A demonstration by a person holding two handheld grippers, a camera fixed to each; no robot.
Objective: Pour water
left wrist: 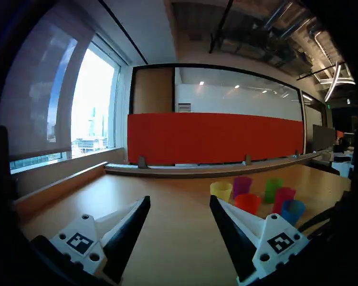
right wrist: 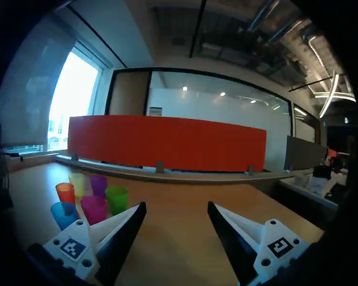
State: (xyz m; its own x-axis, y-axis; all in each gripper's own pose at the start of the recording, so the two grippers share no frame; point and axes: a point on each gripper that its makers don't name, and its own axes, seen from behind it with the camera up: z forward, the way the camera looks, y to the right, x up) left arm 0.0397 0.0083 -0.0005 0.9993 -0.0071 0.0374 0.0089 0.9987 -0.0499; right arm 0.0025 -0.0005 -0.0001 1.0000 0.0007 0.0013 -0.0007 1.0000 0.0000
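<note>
Several coloured plastic cups stand grouped on a wooden table. In the left gripper view they sit to the right of my left gripper (left wrist: 180, 201): a yellow cup (left wrist: 221, 190), a purple cup (left wrist: 242, 186), an orange cup (left wrist: 247, 203), a green cup (left wrist: 273, 189), a pink cup (left wrist: 283, 199) and a blue cup (left wrist: 292, 211). My left gripper is open and holds nothing. In the right gripper view the same cups stand to the left of my right gripper (right wrist: 176, 206), with the blue cup (right wrist: 64, 214), pink cup (right wrist: 94, 209) and green cup (right wrist: 117, 199) nearest. That gripper is open too.
The wooden table (left wrist: 179, 233) ends at a raised ledge under a red partition panel (left wrist: 212, 138). A window (left wrist: 90, 112) lies to the left. Other desks with dark objects (right wrist: 322, 178) stand at the far right.
</note>
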